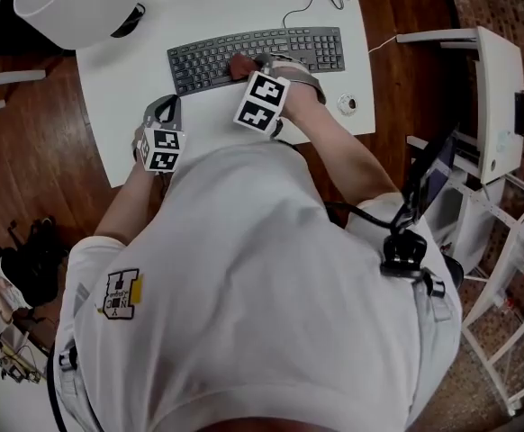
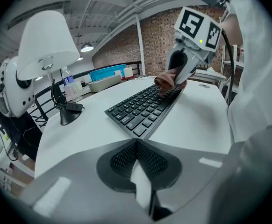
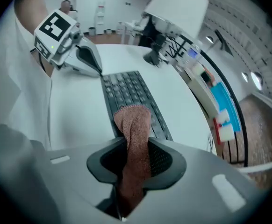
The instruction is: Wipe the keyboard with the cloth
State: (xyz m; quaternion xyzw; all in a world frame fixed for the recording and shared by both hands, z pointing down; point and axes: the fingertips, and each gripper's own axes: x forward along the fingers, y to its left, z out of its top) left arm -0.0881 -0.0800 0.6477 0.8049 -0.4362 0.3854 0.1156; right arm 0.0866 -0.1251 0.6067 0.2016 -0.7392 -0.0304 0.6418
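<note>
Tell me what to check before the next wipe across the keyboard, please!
1. Cloth pinched in the right gripper: ok.
2. Cloth over the keyboard: ok, near its middle.
3. Left gripper shut, empty, off the keys: ok.
4. Cable behind the keyboard, out of the wiping path: ok.
5. Keyboard held steady: not ok, nothing grips it.
6. Dust left on the keys: cannot tell.
</note>
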